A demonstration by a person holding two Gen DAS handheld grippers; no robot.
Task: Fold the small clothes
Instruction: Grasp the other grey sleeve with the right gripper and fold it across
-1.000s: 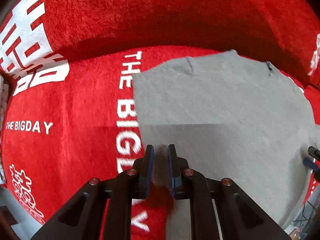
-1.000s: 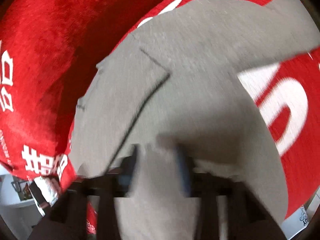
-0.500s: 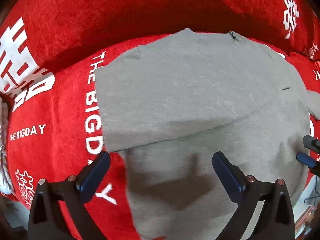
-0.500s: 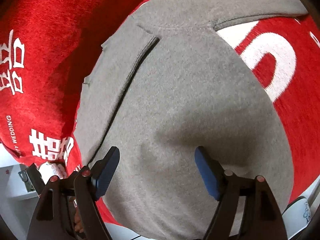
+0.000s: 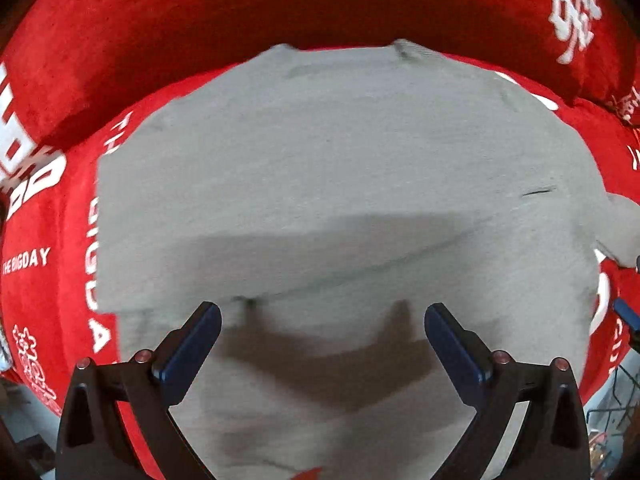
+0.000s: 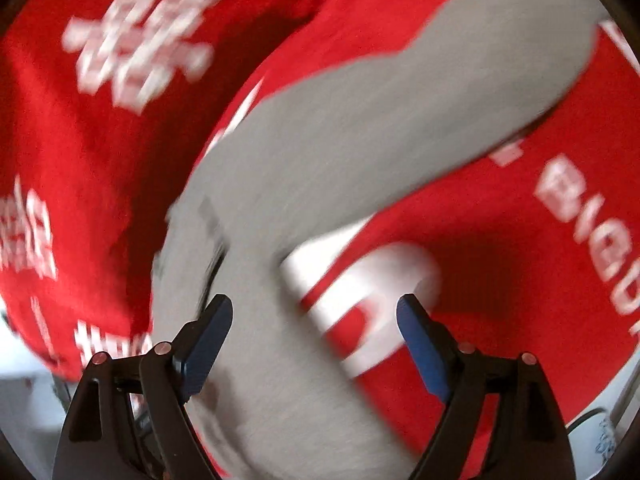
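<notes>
A grey sweatshirt (image 5: 340, 184) lies spread on a red cover with white lettering (image 5: 44, 248). One part of it is folded over, and the fold's edge runs across the middle. My left gripper (image 5: 322, 330) hangs open above the near part of the garment with nothing between its blue pads (image 5: 192, 344). In the blurred right wrist view a grey sleeve (image 6: 380, 120) stretches up to the right. My right gripper (image 6: 314, 326) hovers above the sleeve's root; its jaws are opening and hold nothing.
The red cover rises into a dark fold behind the garment (image 5: 320, 12). Large white letters (image 6: 376, 280) lie beside the sleeve. A wire rack and clutter (image 5: 612, 408) show past the right edge. A pale floor (image 6: 20, 400) shows at lower left.
My left gripper let go of the grey cloth, opened wide and slid right over the garment. My right gripper opened wider and swung from the body toward the sleeve.
</notes>
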